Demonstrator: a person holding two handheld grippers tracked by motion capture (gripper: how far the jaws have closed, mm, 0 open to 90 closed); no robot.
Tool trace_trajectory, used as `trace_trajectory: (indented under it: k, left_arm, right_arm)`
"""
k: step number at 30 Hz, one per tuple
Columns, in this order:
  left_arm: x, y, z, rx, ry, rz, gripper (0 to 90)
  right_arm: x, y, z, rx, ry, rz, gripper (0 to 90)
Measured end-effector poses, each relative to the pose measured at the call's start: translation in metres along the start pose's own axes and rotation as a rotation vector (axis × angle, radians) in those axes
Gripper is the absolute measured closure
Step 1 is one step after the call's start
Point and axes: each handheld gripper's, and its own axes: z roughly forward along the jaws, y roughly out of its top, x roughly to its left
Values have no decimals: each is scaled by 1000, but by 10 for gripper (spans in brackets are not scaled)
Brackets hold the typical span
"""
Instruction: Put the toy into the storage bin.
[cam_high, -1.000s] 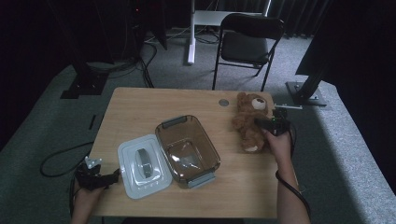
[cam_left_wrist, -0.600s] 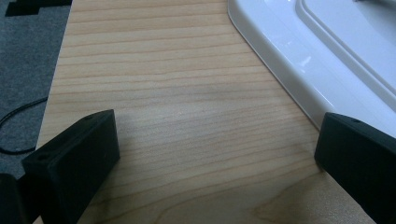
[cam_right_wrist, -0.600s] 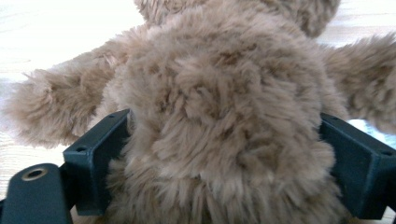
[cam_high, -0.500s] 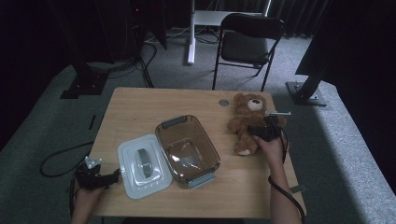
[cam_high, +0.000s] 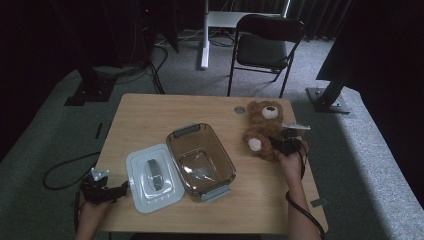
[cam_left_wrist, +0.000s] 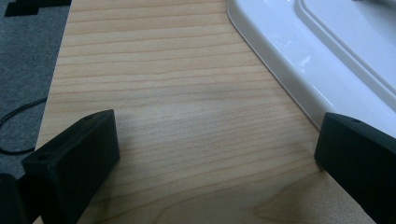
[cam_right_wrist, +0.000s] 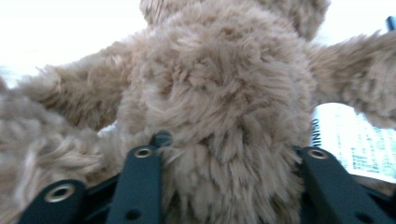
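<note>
Two black jaws of our right claw (cam_right_wrist: 229, 186) are closing around the belly of the teddy bear (cam_right_wrist: 224, 93) lying just ahead on the bench (cam_high: 150, 115), pinching soft, light, squashy plush that we are judging best gripped mid-body.

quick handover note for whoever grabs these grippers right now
Right gripper: jaws just closing around the teddy bear at the table's right edge, its body between them.
Left gripper: open, holding nothing, beside the white lid.
Brown container: open, mid-table, nothing inside, lid flat next to it.
Done: bear reached.
Left, likely: lift the bear into the container, then fit the lid.
</note>
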Motion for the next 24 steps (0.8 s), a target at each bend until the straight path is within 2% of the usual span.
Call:
trace_trajectory:
  k: [2,3,8,12,13,17,20,21,24]
  left_arm:
    - [0,0,0,0,0,0,6]
    - [0,0,0,0,0,0,5]
    - [0,0,0,0,0,1,5]
    - [-3,0,0,1,-8,10,5]
    - [-3,0,0,1,-8,10,5]
    - [-7,1,1,1,-8,10,5]
    - [-9,2,2,2,-5,8,5]
    - [-10,2,2,2,-4,8,6]
    - [-12,3,2,0,-5,8,6]
  right_arm:
    - [1,1,-2,-9,6,10,624]
    - [2,2,-6,-9,9,-5,632]
    - [1,5,-16,-25,16,14,645]
    - [-1,10,-34,-73,14,22,646]
    - [-1,10,-34,-73,14,22,646]
    - [1,19,-53,-116,38,30,647]
    - [3,22,-59,-131,38,25,646]
    - [6,27,-67,-142,44,21,646]
    - [12,31,-76,-158,48,-1,646]
